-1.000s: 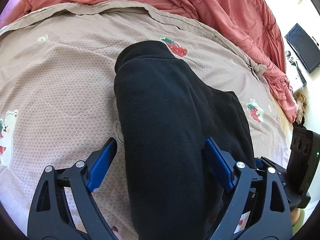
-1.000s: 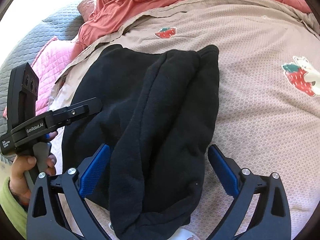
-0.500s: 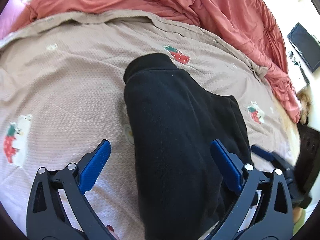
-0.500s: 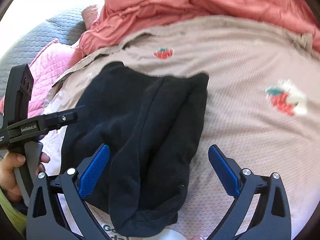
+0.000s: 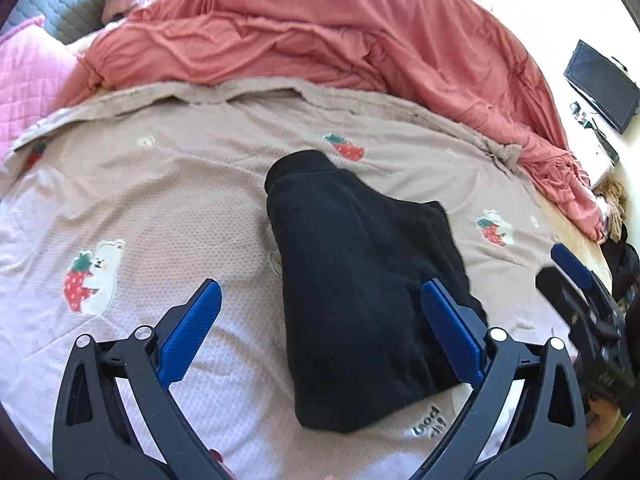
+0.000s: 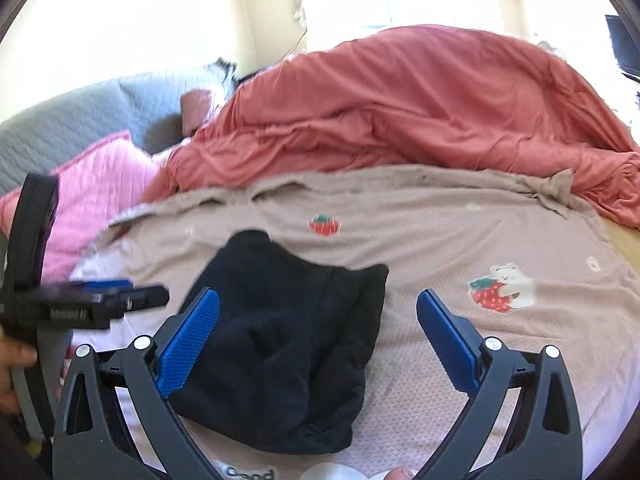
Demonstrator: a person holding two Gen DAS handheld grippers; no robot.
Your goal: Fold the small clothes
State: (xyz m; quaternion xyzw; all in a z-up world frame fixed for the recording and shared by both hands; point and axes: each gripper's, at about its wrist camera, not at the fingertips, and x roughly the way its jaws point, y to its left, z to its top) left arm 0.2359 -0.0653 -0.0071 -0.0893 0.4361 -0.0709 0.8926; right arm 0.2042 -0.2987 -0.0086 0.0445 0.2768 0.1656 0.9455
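Note:
A folded black garment [image 5: 360, 280] lies on the beige strawberry-print blanket [image 5: 140, 200]; the right wrist view shows the same garment [image 6: 288, 344] in a thick bundle. My left gripper [image 5: 320, 328] hangs open above its near end, blue pads wide apart and clear of the cloth. My right gripper [image 6: 318, 340] is open too, raised over the garment with nothing between its pads. The right gripper appears at the right edge of the left wrist view [image 5: 576, 280], and the left gripper at the left of the right wrist view [image 6: 100, 300], held by a hand [image 6: 12, 360].
A rumpled coral duvet [image 5: 340, 40] is heaped along the far side of the bed. A pink quilted pillow [image 6: 92, 200] and grey headboard [image 6: 80, 116] stand at the left. A dark monitor [image 5: 600, 84] sits beyond the bed's right edge. White printed fabric [image 5: 428, 428] peeks from under the garment.
Both grippers have lifted and drawn back from the black garment, so more of the bed and duvet shows. The left jaws stand wider. The garment stays on the blanket.

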